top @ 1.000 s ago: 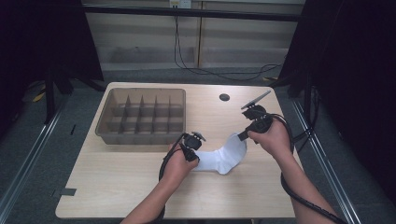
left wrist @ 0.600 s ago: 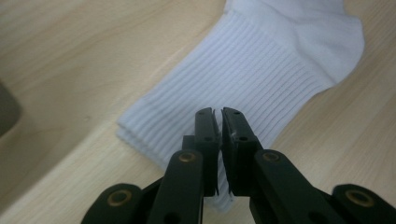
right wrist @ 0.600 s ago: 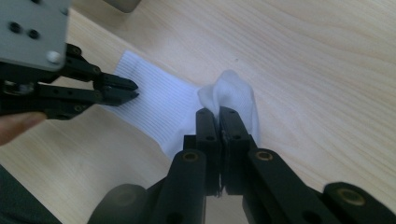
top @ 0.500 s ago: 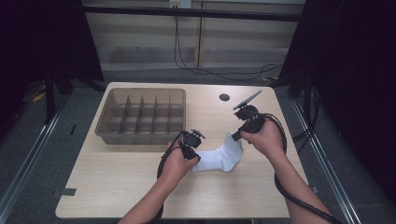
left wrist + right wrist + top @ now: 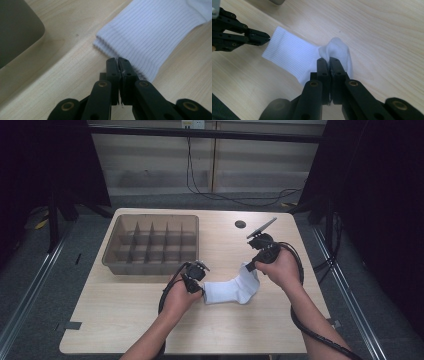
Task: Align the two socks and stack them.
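Note:
A white ribbed sock [image 5: 230, 291] lies on the wooden table in front of the person. My left gripper [image 5: 201, 289] is shut on the edge of its cuff [image 5: 150, 32], low on the table; a sliver of white cloth shows between the jaws [image 5: 118, 61]. My right gripper [image 5: 251, 267] is shut on the toe end, which it holds lifted and bunched [image 5: 337, 51] above the table. From the right gripper view, the left gripper [image 5: 265, 38] pinches the cuff corner of the sock [image 5: 289, 57] at the far left.
A brown tray [image 5: 112, 255] split into several compartments stands at the back left, and its rounded corner [image 5: 17, 27] lies close to the left gripper. A small black disc [image 5: 240, 224] sits near the table's far edge. Cables trail from both grippers.
The right hand has come in toward the left with the toe end, so the sock is more bent and shorter. The left hand has hardly shifted.

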